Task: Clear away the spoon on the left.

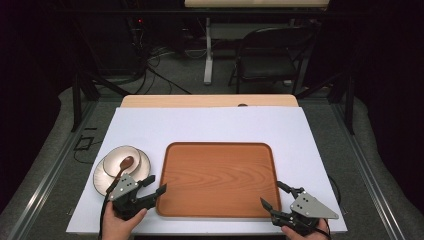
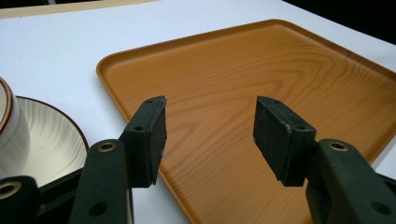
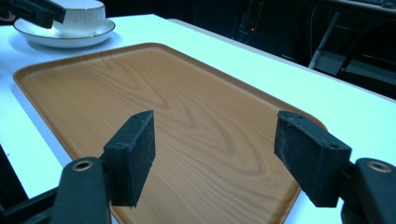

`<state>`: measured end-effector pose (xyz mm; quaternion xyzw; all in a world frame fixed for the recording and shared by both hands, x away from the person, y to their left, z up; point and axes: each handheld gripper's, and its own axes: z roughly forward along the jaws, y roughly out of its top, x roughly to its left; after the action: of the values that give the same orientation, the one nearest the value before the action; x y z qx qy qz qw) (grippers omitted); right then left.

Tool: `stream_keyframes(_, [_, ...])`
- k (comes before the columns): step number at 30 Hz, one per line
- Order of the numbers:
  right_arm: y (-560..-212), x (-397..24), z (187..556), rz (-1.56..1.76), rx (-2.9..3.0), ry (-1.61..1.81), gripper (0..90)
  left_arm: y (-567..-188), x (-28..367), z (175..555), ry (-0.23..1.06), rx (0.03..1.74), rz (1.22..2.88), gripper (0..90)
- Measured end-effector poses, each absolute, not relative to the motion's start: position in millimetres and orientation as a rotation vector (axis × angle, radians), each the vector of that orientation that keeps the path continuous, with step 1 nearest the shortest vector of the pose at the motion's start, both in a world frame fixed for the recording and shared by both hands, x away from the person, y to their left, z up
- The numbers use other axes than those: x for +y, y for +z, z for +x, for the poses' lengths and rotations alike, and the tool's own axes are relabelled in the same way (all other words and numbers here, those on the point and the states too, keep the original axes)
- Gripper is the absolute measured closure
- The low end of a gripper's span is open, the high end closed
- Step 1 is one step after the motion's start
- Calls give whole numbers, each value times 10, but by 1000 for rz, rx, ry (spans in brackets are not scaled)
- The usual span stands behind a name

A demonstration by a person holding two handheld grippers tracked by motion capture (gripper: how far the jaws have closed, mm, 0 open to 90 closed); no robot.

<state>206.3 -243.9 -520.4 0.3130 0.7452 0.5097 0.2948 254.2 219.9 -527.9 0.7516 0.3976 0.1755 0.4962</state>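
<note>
You worked in dark room. Grey carpet floor [image 1: 170,75] beyond counter [image 1: 210,101]. Black folding chair [image 1: 267,55] stood near white desk leg [image 1: 208,50]. Cables [image 1: 150,62] trailed left.

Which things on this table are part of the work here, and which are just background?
In the job:
wooden tray, with left gripper and right gripper open at its near corners
bowl with spoon, on plate, beside the left gripper

Lying about:
white sheet
folding chair
floor cables

A black folding chair [image 1: 267,55] stands on the floor behind the table [image 1: 210,100].
</note>
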Motion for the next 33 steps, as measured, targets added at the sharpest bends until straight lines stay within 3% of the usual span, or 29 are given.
stream_keyframes(14, [-5224, -2373, 2063, 796, 2009, 1330, 288, -5292, 2235, 2522, 437, 1046, 1848, 515])
stream_keyframes(33, [-5245, -2419, 2082, 818, 2003, 1322, 292, -5167, 2363, 2467, 492, 1142, 1796, 685])
